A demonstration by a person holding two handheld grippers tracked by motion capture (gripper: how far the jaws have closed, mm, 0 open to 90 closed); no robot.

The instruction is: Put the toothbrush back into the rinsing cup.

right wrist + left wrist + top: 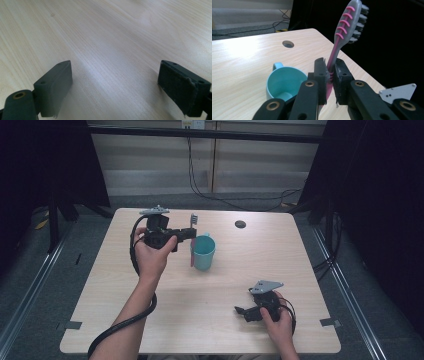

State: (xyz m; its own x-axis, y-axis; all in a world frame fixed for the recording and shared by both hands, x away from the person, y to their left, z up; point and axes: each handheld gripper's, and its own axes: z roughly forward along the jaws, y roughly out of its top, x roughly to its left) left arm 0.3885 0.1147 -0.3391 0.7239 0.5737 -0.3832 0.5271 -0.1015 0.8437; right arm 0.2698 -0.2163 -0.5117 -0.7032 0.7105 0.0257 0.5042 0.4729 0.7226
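Note:
My left gripper [191,234] is held above the table's back left part, shut on a toothbrush [193,220] with a pink and grey handle. The brush stands upright, bristles on top, and its pink lower end hangs beside the teal cup [204,253]. In the left gripper view the jaws of the left gripper [330,68] clamp the toothbrush [342,37] at mid handle, with the cup [284,83] just below and to the left, empty inside. My right gripper [243,312] rests low near the front right of the table, open. In its own view the right gripper [115,75] has only bare wood between its jaws.
The light wooden table [225,285] has a round cable hole [240,224] behind the cup, also seen as the hole [288,44]. Dark curtains flank the table and cables lie on the floor behind it. The right gripper's grey plate [398,92] shows at the lower right.

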